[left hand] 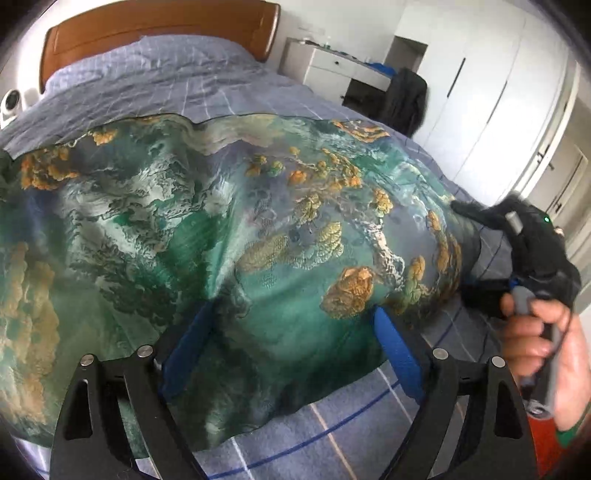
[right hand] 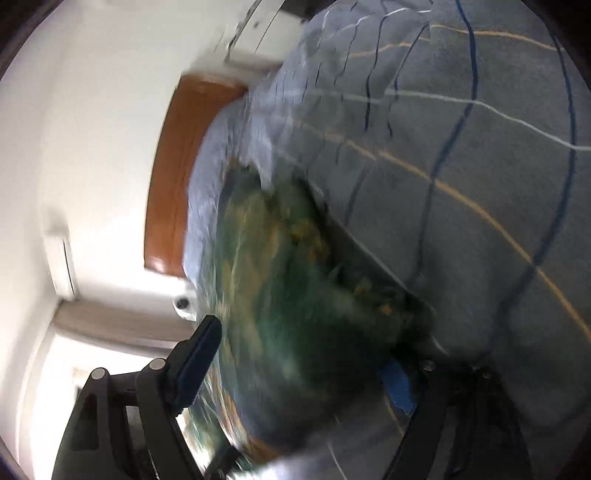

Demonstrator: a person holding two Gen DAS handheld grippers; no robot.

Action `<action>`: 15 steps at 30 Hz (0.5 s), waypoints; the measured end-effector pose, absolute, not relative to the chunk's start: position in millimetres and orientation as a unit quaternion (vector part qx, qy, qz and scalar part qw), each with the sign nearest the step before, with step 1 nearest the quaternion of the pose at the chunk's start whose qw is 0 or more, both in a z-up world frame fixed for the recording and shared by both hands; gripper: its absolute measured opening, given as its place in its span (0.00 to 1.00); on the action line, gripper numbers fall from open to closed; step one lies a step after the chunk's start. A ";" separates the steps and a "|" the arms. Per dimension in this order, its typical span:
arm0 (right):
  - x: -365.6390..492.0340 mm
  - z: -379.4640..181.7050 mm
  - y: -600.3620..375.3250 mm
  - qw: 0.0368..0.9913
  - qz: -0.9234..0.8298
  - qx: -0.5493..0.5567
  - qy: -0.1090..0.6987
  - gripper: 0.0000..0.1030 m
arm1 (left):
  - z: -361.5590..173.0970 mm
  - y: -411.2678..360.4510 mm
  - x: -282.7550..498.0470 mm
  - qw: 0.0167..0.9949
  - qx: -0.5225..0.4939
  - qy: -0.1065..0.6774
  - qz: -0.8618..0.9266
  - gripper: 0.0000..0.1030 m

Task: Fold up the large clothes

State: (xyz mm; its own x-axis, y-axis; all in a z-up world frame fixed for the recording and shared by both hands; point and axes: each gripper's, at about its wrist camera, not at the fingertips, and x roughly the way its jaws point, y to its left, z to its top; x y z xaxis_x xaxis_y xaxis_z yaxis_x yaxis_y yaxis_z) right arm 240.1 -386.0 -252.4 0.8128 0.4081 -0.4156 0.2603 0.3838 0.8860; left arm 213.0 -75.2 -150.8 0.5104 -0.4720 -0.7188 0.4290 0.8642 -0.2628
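A large green garment (left hand: 207, 236) with orange and white print lies spread over the bed's blue-grey checked cover (left hand: 332, 424). My left gripper (left hand: 295, 332) hovers over the garment's near edge, its blue pads (left hand: 188, 347) wide apart and open, with cloth below them. At the garment's right edge a hand (left hand: 535, 339) holds my right gripper (left hand: 461, 251), which points at the cloth. The right wrist view is rolled and blurred; there my right gripper (right hand: 303, 343) has its jaws apart, with a bunch of the garment (right hand: 295, 295) between them.
A wooden headboard (left hand: 159, 26) closes the far end of the bed. Past the bed's right side stand a white drawer unit (left hand: 332, 70), a chair draped with dark clothing (left hand: 404, 99) and white wardrobe doors (left hand: 480, 110). A small white device (left hand: 11, 105) sits at far left.
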 end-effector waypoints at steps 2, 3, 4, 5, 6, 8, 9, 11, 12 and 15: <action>241.8 -250.9 -380.1 0.796 0.029 0.519 0.310 0.38 | -136.9 -69.2 212.6 0.863 -0.019 0.433 -0.260 0.78; 237.3 -245.2 -376.5 0.808 0.032 0.506 0.301 0.33 | -127.4 -62.2 211.4 0.860 -0.026 0.440 -0.256 0.74; 231.6 -235.0 -371.0 0.824 0.037 0.483 0.293 0.32 | -116.2 -54.9 214.7 0.859 -0.036 0.443 -0.254 0.73; 225.5 -221.9 -364.4 0.845 0.045 0.451 0.284 0.31 | -99.7 -45.8 216.1 0.861 -0.052 0.438 -0.253 0.73; 219.1 -207.9 -358.0 0.864 0.054 0.419 0.274 0.31 | -82.0 -40.7 217.5 0.866 -0.060 0.427 -0.254 0.74; 206.2 -181.4 -340.5 0.897 0.070 0.357 0.252 0.31 | -47.8 -40.7 225.7 0.870 -0.057 0.412 -0.265 0.79; 201.9 -168.3 -328.1 0.911 0.076 0.325 0.242 0.31 | -29.7 -44.9 230.8 0.868 -0.054 0.408 -0.277 0.81; 194.1 -145.0 -304.9 0.935 0.089 0.262 0.223 0.31 | -4.4 -56.8 239.6 0.856 -0.048 0.412 -0.308 0.87; 193.2 -137.1 -298.0 0.941 0.092 0.241 0.218 0.31 | 10.9 -68.2 245.5 0.846 -0.040 0.417 -0.330 0.87; 185.7 -108.3 -254.3 0.966 0.110 0.135 0.192 0.31 | 31.5 -91.2 255.2 0.827 -0.016 0.433 -0.357 0.88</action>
